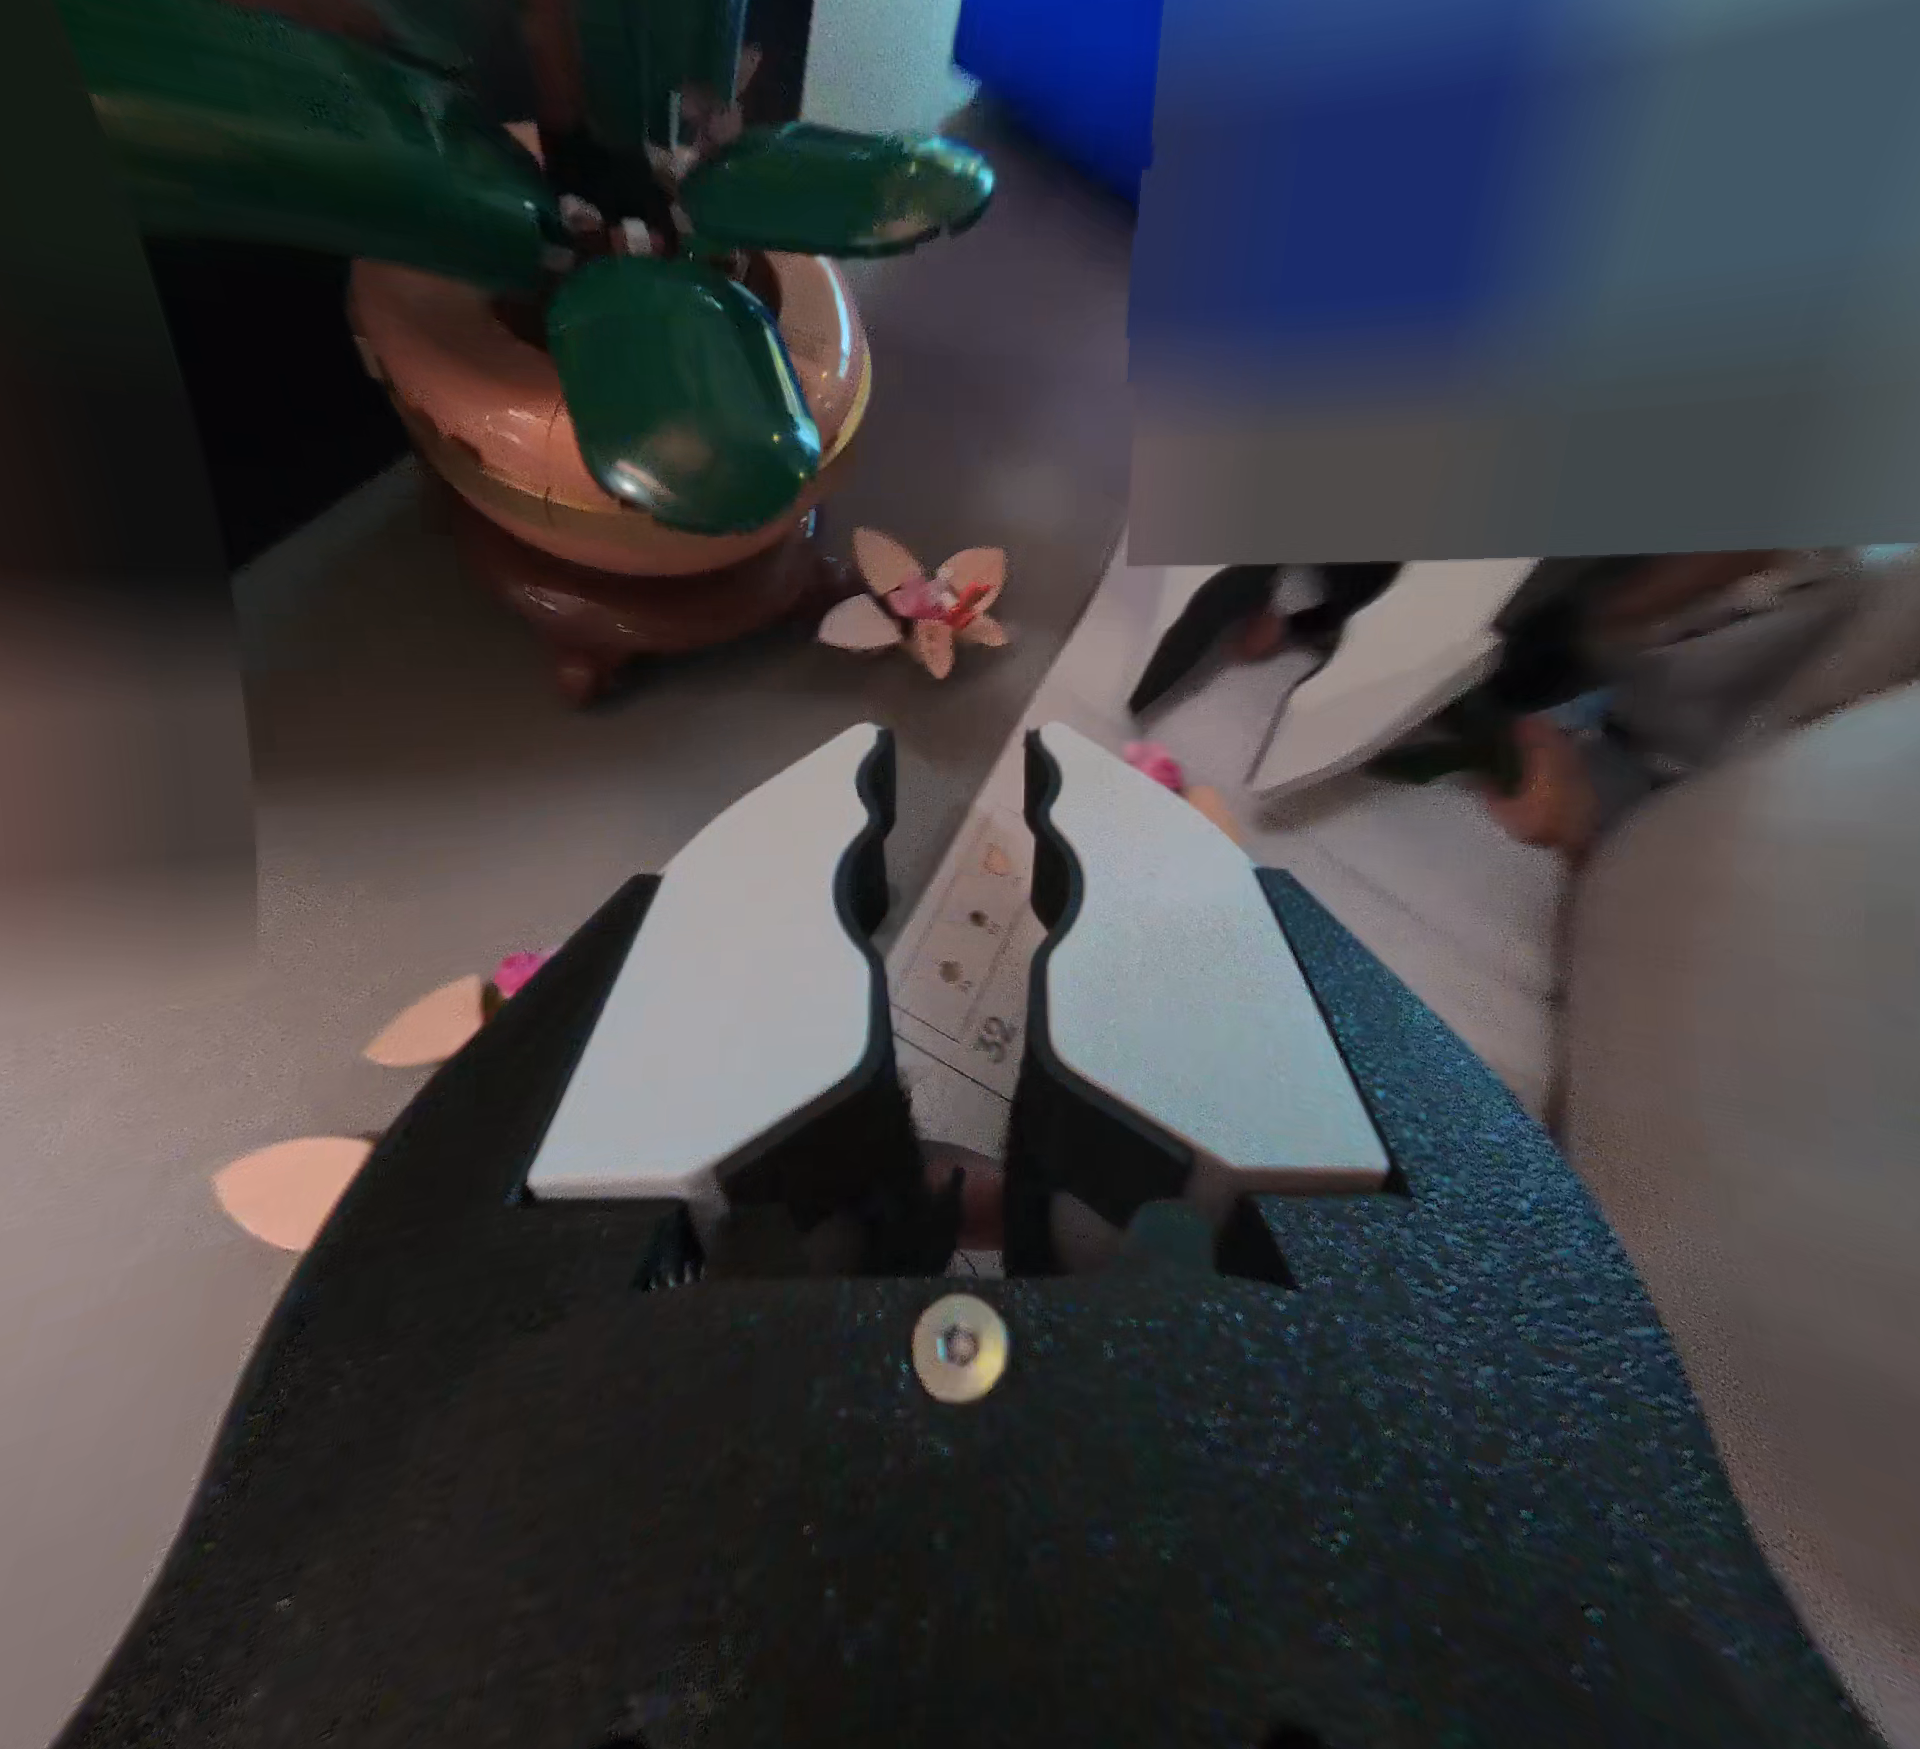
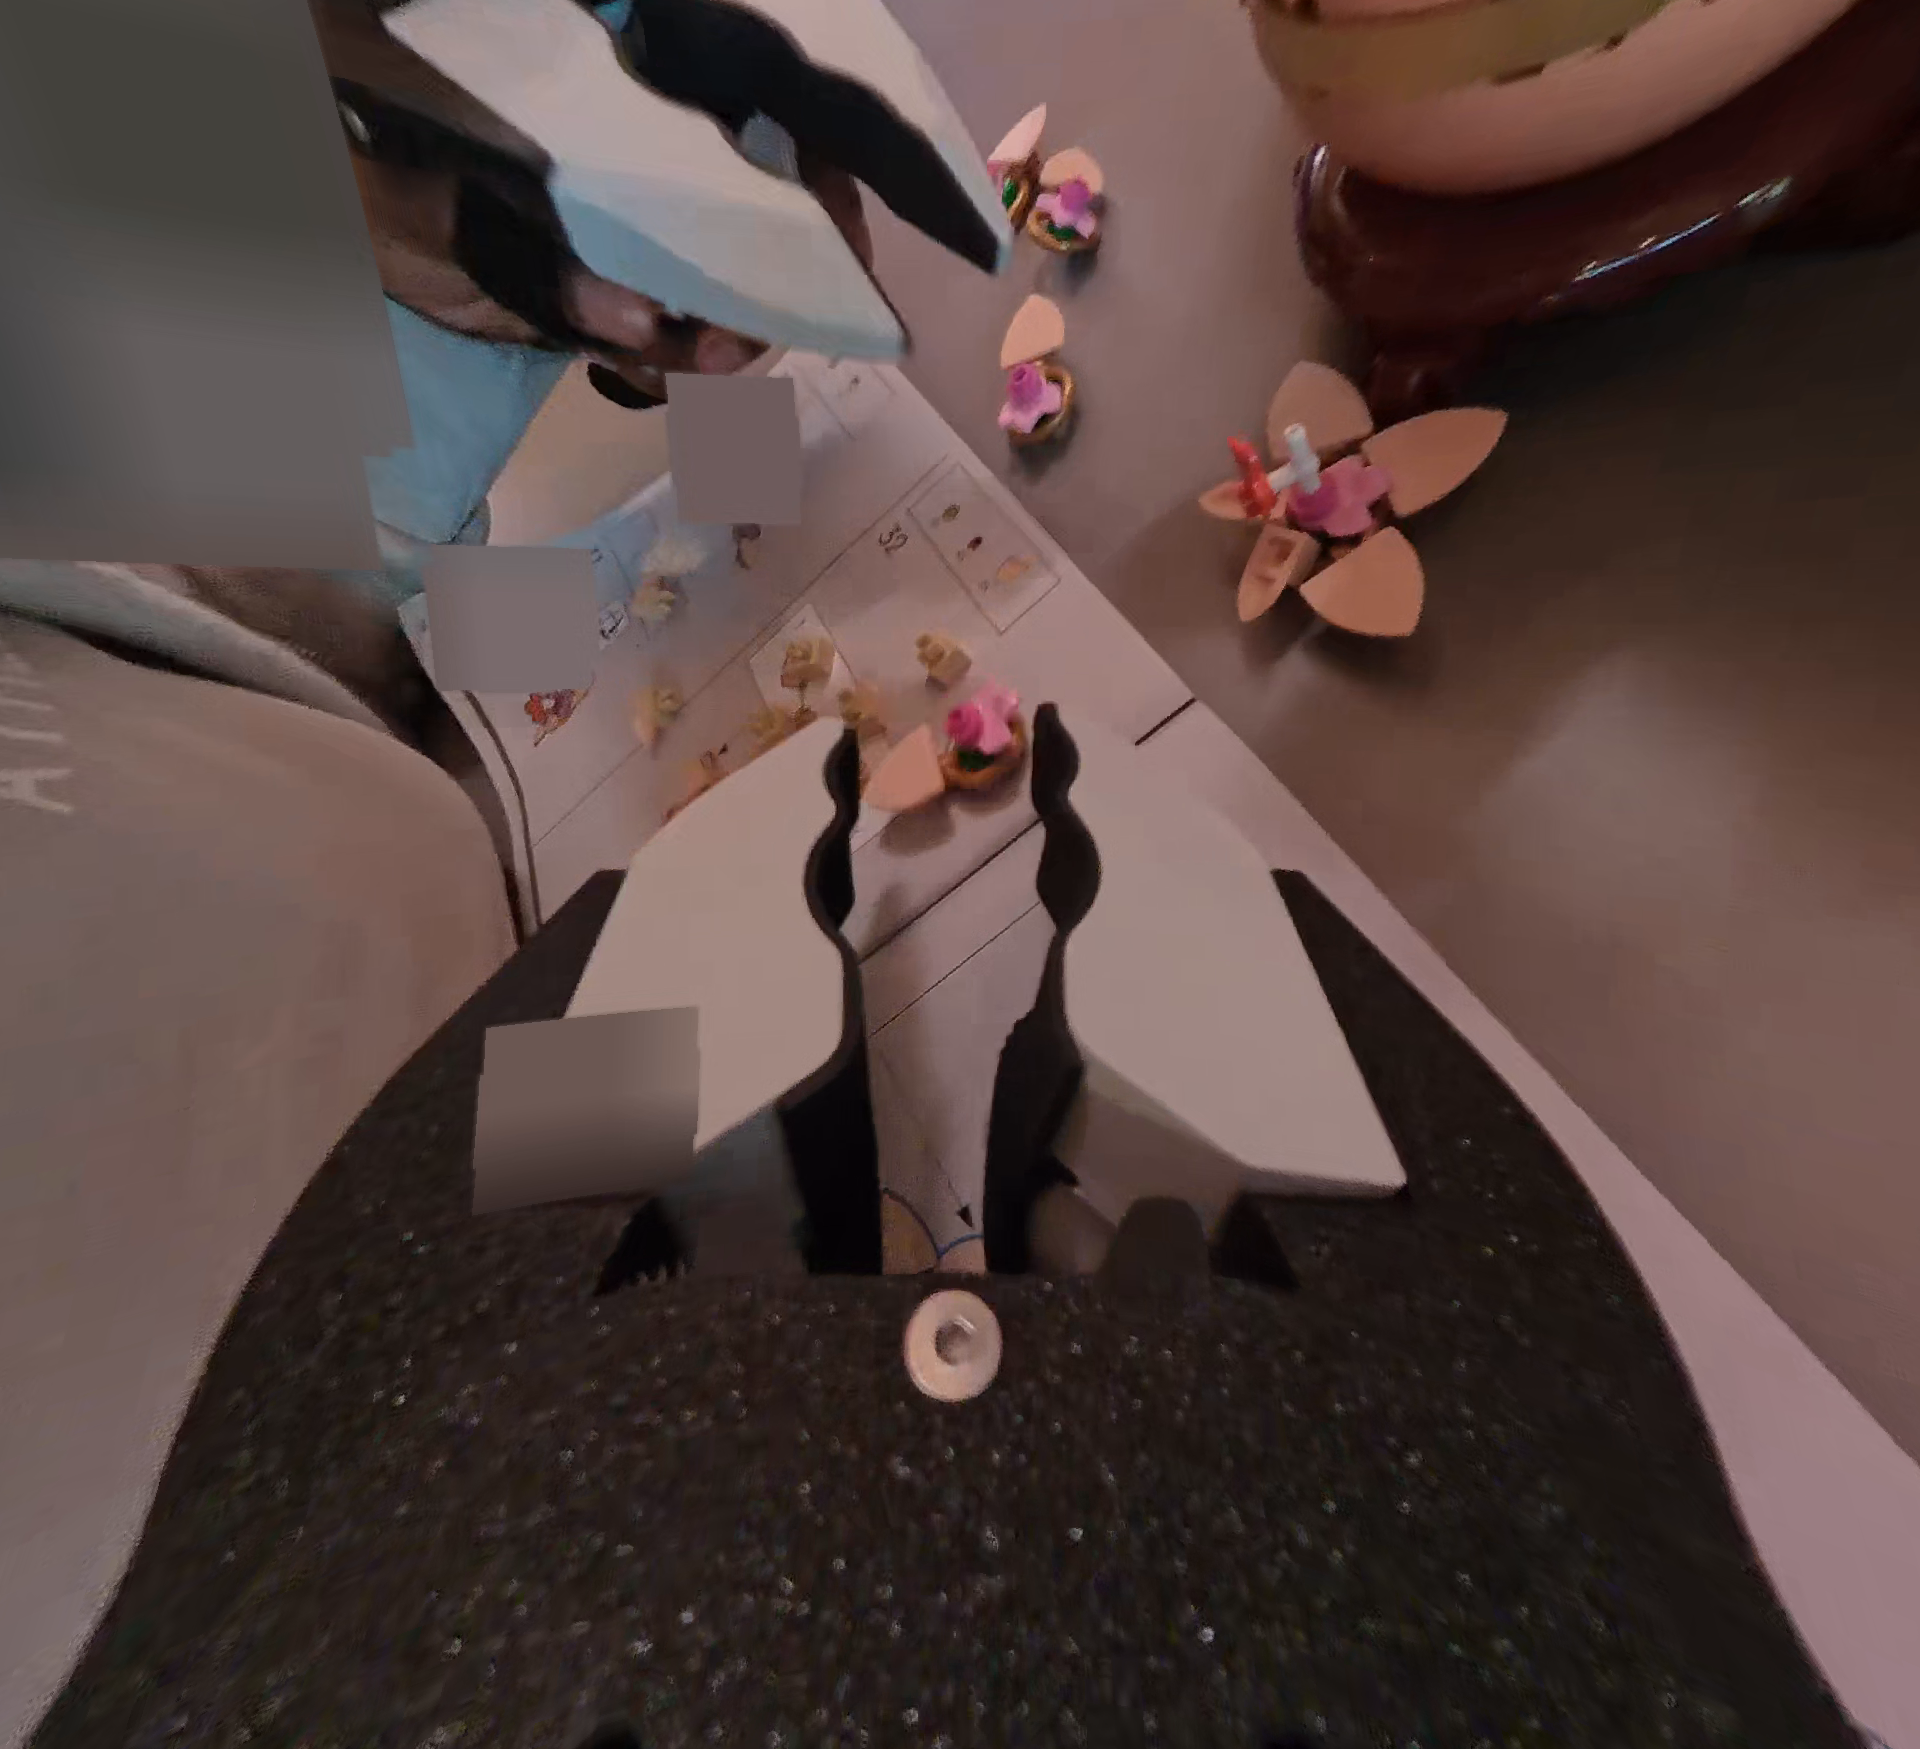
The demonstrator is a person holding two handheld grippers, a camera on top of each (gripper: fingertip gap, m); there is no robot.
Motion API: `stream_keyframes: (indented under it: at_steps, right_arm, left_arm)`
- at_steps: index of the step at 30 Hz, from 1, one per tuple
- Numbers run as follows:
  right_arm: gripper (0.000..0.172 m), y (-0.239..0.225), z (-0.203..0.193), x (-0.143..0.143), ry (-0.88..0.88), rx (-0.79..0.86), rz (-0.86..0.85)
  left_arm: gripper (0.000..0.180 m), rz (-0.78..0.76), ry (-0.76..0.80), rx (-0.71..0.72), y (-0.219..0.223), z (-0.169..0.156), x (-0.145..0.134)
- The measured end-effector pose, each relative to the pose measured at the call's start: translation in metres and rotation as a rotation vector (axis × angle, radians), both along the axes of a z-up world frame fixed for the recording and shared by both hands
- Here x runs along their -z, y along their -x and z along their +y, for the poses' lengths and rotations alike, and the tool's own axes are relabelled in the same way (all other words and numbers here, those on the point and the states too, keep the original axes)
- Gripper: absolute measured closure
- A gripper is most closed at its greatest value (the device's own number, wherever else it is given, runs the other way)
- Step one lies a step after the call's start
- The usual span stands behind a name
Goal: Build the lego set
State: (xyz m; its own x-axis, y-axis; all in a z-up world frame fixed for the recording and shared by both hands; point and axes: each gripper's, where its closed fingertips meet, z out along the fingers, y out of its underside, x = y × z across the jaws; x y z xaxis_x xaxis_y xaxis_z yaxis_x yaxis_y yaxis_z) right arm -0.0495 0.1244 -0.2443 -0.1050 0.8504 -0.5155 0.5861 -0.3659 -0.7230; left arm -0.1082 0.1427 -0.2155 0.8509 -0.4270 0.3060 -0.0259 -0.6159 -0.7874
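the right hand-held gripper (image 2: 948,749) stands open around a small brick-built flower piece – pink blossom on a gold ring with a tan petal (image 2: 956,757) – lying on the open white instruction booklet (image 2: 1122,660); its pads do not visibly press it. the left hand-held gripper (image 1: 958,769) hangs open and empty over the booklet's edge. on the grey table (image 2: 1558,868), one finished tan-petalled flower (image 2: 1340,504) lies near the pink brick-built plant pot (image 2: 1538,37); two more part-built pieces (image 2: 1034,395) lie farther off.

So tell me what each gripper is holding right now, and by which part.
Nothing is held. The left gripper is open over bare table. The right gripper is open around a small pink flower piece lying on the booklet, pads not pressing it.
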Motion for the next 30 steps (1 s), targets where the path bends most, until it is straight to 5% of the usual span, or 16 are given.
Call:
stream_keyframes:
  at_steps: [5, 9, 18, 24, 30]
  right_arm:
    - [0.146, 0.006, 0.039, -0.023, -0.134, 0.191, 0.127]
    - [0.149, 0.005, 0.066, -0.011, -0.244, 0.245, -0.013]
    - [0.154, 0.021, 0.063, 0.017, -0.117, 0.132, -0.152]
    - [0.166, 0.025, 0.063, 0.01, -0.077, 0.128, -0.069]
    - [0.168, 0.029, 0.055, -0.029, -0.394, 0.04, 0.185]
  left_arm:
    - [0.164, 0.305, 0.079, 0.079, -0.016, 0.016, 0.03]
    - [0.162, 0.432, 0.094, 0.092, -0.015, 0.026, 0.042]
    - [0.165, 0.421, 0.057, 0.138, -0.021, 0.029, 0.049]
    - [0.165, 0.411, 0.045, 0.15, -0.023, 0.024, 0.047]
    - [0.162, 0.426, 0.01, 0.089, -0.003, 0.013, 0.032]
